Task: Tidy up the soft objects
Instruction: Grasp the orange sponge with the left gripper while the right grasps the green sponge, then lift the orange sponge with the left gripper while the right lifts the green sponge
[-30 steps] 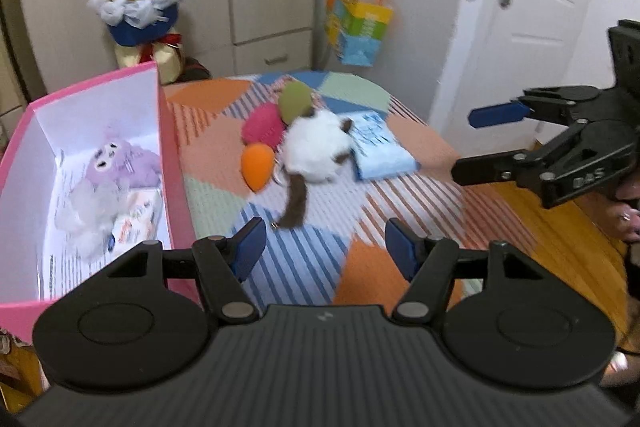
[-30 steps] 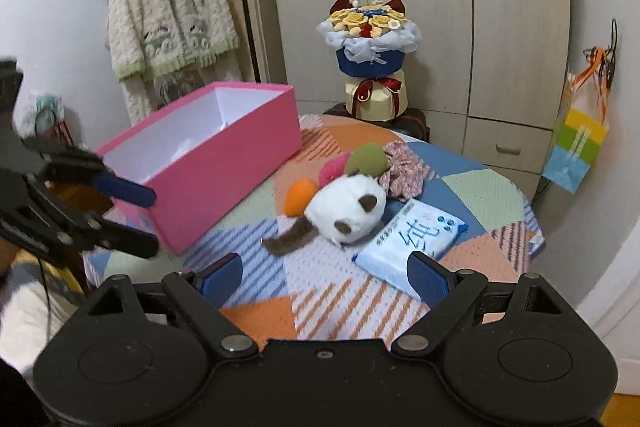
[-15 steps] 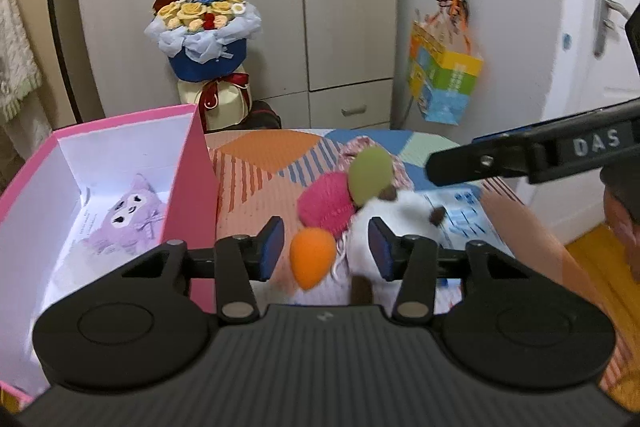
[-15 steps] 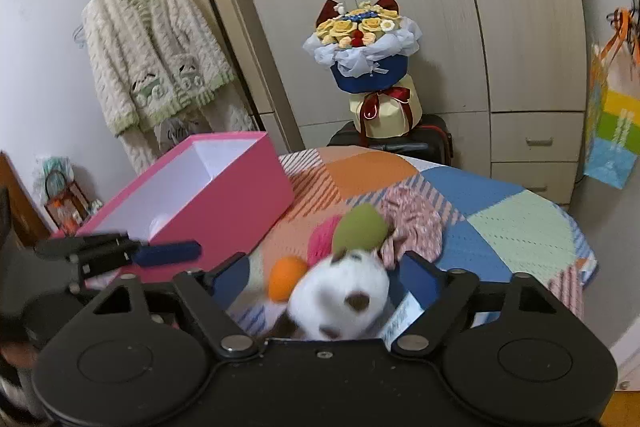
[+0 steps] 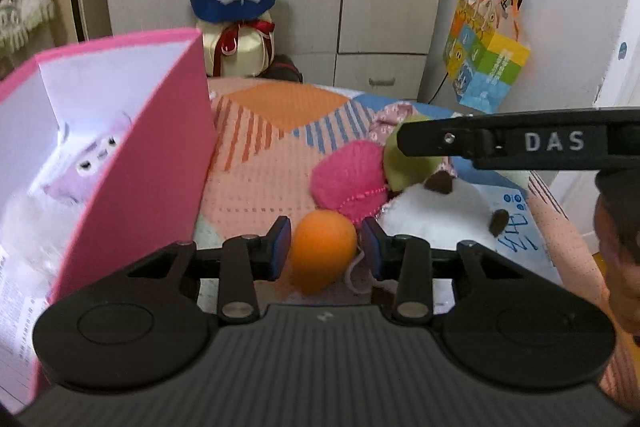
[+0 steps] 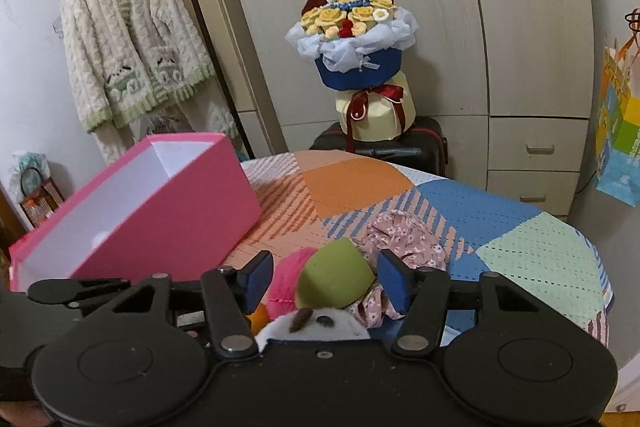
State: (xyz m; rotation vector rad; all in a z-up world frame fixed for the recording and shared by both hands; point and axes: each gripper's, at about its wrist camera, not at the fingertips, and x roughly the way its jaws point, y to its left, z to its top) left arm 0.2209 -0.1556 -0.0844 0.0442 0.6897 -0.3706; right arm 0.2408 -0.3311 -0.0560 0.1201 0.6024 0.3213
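A purple plush (image 5: pixel 86 163) already lies in the pink box (image 5: pixel 148 163); the open left gripper (image 5: pixel 325 247) straddles an orange sponge (image 5: pixel 322 251), the open right gripper (image 6: pixel 326 283) a green one (image 6: pixel 336 279), other soft items unsorted.

- Right gripper (image 6: pixel 325 281): jaws apart, blue pads on either side of the green soft ball (image 6: pixel 338 281); contact not discernible.
- Pink soft ball (image 6: pixel 286 277) just left of the green one; orange one (image 6: pixel 259 315) mostly hidden below.
- White plush (image 6: pixel 316 325) low at the gripper body.
- Floral fabric piece (image 6: pixel 404 235) behind right pad.
- Pink box (image 6: pixel 168 223) open, on patchwork table (image 6: pixel 500 227).
- Left gripper (image 6: pixel 76 287) at left edge, state unclear.
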